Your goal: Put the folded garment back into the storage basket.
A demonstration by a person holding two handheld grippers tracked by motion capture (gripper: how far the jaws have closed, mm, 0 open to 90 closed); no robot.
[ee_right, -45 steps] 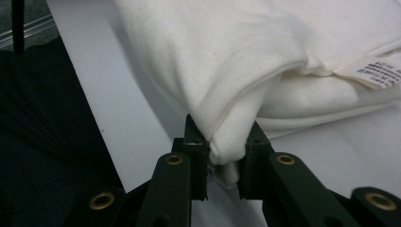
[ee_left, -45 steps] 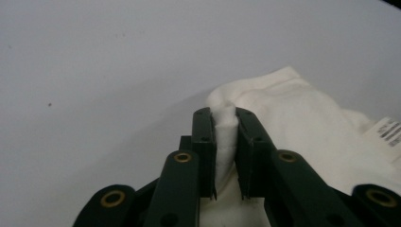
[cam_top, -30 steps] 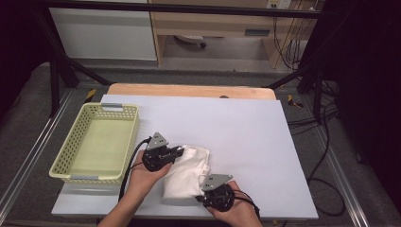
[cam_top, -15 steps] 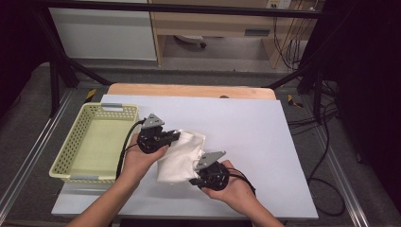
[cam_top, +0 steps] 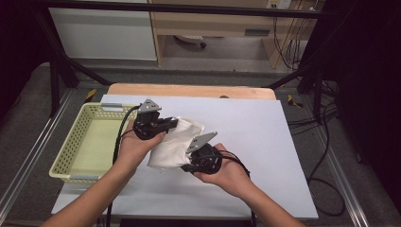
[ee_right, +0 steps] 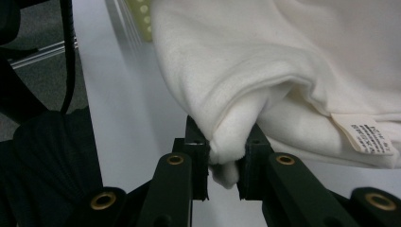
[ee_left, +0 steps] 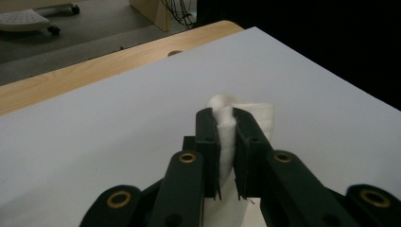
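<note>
A white folded cloth (cam_top: 174,142) hangs between the two hand-held grippers near the middle of the white tabletop (cam_top: 265,142), toward its near left part and lifted clear of the surface, just right of the pale green basket (cam_top: 75,151).

The left hand-held gripper (cam_top: 171,125) is clenched on the cloth's far left edge; in the left gripper view its black jaws pinch a thin fold of the cloth (ee_left: 227,127) tight between them. The right hand-held gripper (cam_top: 187,166) grasps the near right corner; in the right gripper view a rolled hem of the cloth (ee_right: 227,137) is squeezed between its jaws, and a small printed care label (ee_right: 366,135) hangs at the cloth's edge to the right.

The basket sits on the left side of the tabletop, its long side running from near to far. A wooden edge (cam_top: 189,90) shows along the far side of the tabletop.
</note>
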